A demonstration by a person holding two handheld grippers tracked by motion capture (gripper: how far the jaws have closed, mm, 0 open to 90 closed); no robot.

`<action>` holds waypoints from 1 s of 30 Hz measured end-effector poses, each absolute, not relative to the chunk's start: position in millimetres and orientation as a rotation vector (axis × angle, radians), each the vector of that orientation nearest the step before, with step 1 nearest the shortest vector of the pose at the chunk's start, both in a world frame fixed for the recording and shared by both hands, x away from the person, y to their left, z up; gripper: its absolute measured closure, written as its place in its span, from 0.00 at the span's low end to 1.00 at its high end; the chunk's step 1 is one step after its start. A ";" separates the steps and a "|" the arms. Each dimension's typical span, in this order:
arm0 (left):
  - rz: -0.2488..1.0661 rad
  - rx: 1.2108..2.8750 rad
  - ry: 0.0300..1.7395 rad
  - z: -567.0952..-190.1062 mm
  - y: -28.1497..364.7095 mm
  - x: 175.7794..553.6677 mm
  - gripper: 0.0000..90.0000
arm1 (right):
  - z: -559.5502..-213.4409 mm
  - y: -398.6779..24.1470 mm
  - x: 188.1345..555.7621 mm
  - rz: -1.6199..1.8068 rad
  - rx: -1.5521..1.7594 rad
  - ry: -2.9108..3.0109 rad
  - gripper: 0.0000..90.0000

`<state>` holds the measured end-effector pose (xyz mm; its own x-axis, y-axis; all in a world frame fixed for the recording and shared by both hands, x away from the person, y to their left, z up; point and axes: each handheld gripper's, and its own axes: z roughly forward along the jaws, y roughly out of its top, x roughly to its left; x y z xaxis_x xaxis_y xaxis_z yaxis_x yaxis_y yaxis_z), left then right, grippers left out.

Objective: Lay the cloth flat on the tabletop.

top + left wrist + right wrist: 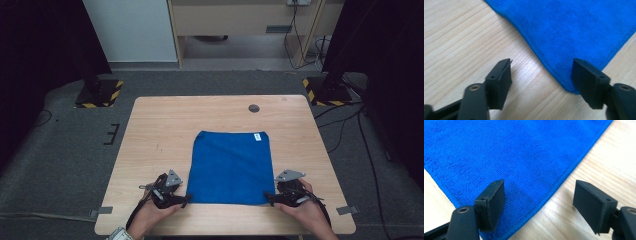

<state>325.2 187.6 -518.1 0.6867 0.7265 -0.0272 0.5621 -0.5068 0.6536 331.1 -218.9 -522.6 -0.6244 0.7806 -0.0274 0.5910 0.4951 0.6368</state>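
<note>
Both pairs of jaws stand wide apart and hold nothing. The left gripper (541, 75) hangs low over the pale wooden table (461, 37), its jaws straddling the near left corner of the flat blue microfibre cloth (579, 27); one jaw sits over bare wood, the other at the cloth's hemmed tip. The right gripper (539, 200) does the same at the near right corner, with one jaw over the blue pile and the other over the wood just past the hem.

In the high view the left gripper (184, 199) and right gripper (270, 199) sit at the two near corners of the cloth (231, 167), which lies spread out in the middle of the table (160, 125), a small white label (258, 136) at its far right corner.

The step in hand looks like the approach to a two-corner pinch, probably to fold the cloth away from the person. The next move likely calls for dipping each lower jaw under the hem, closing on both corners together, then lifting evenly so the fabric does not skew.

No container stands on the table; beyond the cloth there is a small dark round cap (254, 108) set in the wood near the far edge.
</note>
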 end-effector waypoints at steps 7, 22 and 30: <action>0.365 2.189 0.989 -511.7 192.8 328.8 0.28 | -522.7 -228.6 327.4 0.864 1.181 2.444 0.28; 0.383 2.102 0.991 -508.3 205.1 355.2 0.11 | -521.8 -230.7 334.8 0.925 1.179 2.453 0.11; 0.396 2.122 1.011 -517.6 207.6 376.8 0.07 | -515.7 -219.6 351.4 1.005 1.178 2.423 0.08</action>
<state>376.8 207.6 -517.6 0.6415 0.7663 -0.0364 0.5378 -0.4154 0.7337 351.4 -219.6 -515.7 -0.6353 0.7699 0.0602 0.5865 0.4302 0.6863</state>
